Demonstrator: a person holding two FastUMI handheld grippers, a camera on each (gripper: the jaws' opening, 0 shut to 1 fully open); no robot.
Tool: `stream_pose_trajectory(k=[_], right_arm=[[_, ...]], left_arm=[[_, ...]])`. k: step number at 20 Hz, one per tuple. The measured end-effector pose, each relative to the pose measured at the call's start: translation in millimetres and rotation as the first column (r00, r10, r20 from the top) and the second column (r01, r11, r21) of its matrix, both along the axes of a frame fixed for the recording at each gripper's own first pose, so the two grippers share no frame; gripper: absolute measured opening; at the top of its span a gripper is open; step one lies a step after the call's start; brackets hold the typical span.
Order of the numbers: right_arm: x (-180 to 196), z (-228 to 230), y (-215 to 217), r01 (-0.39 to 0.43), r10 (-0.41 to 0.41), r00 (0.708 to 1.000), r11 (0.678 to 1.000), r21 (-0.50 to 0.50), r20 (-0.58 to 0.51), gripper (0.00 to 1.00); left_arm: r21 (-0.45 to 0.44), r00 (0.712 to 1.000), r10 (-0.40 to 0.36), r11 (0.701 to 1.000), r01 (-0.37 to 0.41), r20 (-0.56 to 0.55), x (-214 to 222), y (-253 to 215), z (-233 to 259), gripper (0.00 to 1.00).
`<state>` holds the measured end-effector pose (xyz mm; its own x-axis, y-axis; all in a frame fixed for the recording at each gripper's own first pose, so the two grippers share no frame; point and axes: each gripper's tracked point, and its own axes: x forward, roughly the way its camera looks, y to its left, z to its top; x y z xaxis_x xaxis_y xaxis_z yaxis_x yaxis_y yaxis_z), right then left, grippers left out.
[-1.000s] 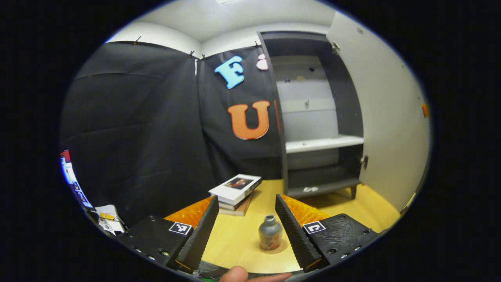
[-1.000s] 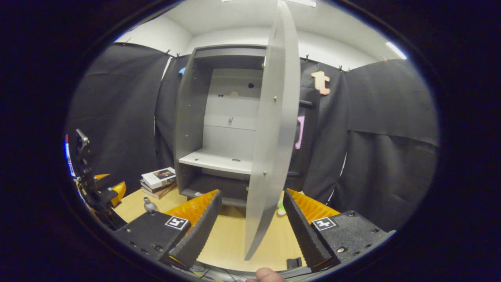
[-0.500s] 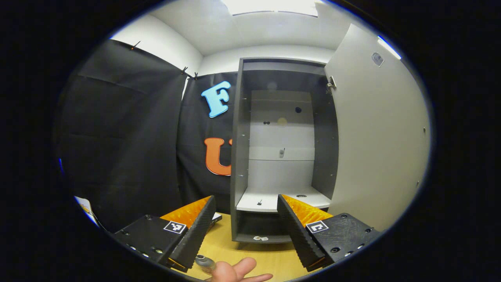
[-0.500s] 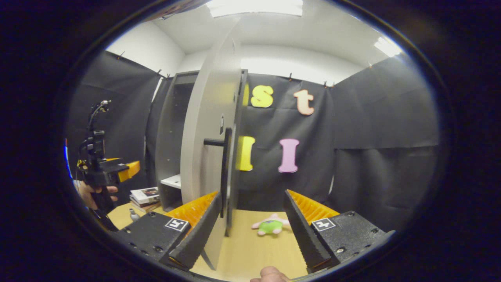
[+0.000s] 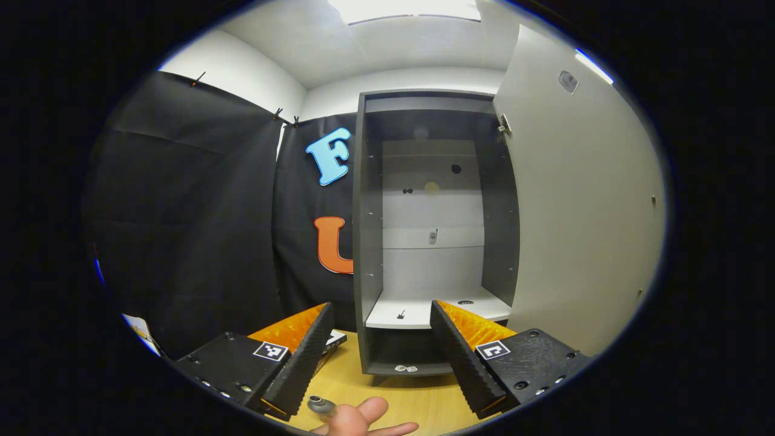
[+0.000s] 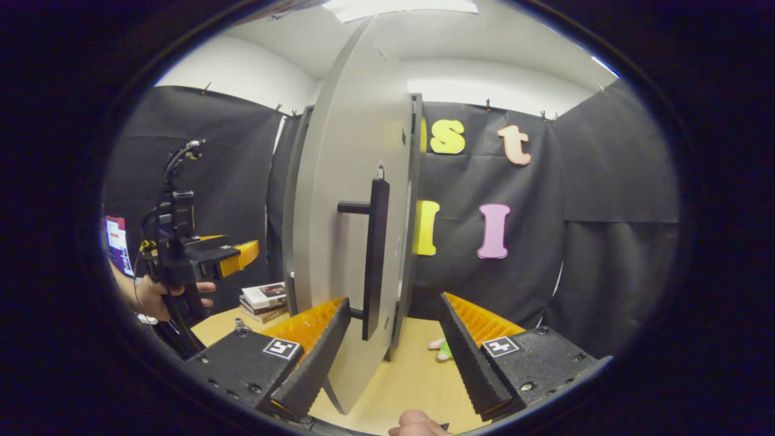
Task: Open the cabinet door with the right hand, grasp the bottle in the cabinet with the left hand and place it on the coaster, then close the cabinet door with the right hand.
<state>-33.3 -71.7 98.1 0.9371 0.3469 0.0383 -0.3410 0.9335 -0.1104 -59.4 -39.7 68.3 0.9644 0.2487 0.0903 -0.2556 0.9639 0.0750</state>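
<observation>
In the left gripper view the left gripper [image 5: 381,357] hangs above the desk [image 5: 418,402] with its fingers spread wide and nothing between them, facing straight into the cabinet [image 5: 433,236]. The cabinet stands open; its white shelf [image 5: 436,309] lies bare across the front edge, and the gap between the two dark side walls is free. The cabinet door [image 5: 581,200] is swung out to the right. The bottle [image 5: 319,404] stands on the desk at the near edge, below and just left of the fingers, with a fingertip of a hand [image 5: 357,419] beside it.

In the right gripper view the right gripper [image 6: 393,357] holds its fingers wide apart, touching nothing; the door's lower edge and the black handle [image 6: 374,260] stand between and beyond them. The left gripper [image 6: 200,257] is held in a hand near the desk's left edge. A stack of books [image 6: 263,300] lies by the cabinet's left foot. A soft toy [image 6: 441,348] lies to the right of the door, with open desk around it.
</observation>
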Motion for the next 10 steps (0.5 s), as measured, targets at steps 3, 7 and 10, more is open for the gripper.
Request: stream_pose_trajectory(k=[3, 7, 10], right_arm=[[0.9, 1.4, 35.3, -0.029, 0.029, 1.0, 1.0, -0.011, 0.005, 0.95], [8.4, 1.5, 76.1, -0.101, 0.101, 0.995, 0.995, 0.021, -0.019, 0.94], [12.5, 1.2, 99.9, -0.146, 0.148, 0.988, 0.988, 0.046, -0.041, 0.95]], left_arm=[[0.0, 1.0, -0.005, 1.0, 0.005, 0.017, -7.4, 14.8, 5.2, 0.96], [0.014, 1.0, 0.022, 1.0, -0.022, 0.013, -22.9, 43.8, 2.0, 0.96], [0.034, 0.999, 0.032, 0.999, -0.032, -0.001, -31.7, 61.4, -4.2, 0.96]])
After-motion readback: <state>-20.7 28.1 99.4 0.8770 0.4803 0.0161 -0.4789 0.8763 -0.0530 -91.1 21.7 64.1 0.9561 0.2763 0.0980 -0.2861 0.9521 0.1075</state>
